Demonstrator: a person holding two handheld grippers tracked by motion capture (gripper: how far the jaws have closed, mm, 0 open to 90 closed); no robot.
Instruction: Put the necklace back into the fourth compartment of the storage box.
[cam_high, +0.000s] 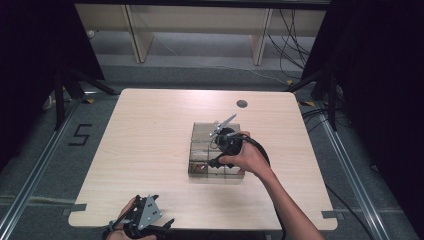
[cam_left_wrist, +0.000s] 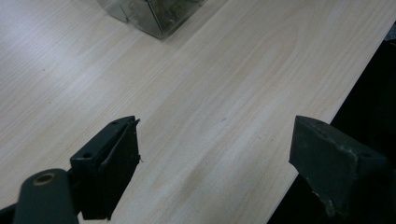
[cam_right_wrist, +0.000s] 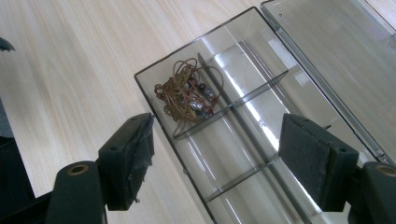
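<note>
Left gripper (cam_high: 150, 220) is idling at the near table (cam_high: 150, 140) edge, jaws spread wide, gripping nothing; I'm parking it there, I judge, to keep it clear. Right gripper (cam_right_wrist: 215, 154) is hovering over the clear organizer box (cam_right_wrist: 243, 154), jaws well apart and empty. The beaded cord necklace (cam_right_wrist: 187, 95) is lying bunched in an end compartment, against the divider, so it's pointing no clear way. The box's long axis is running toward me in the high view; the lid (cam_right_wrist: 327, 51) is lying open alongside.
</note>
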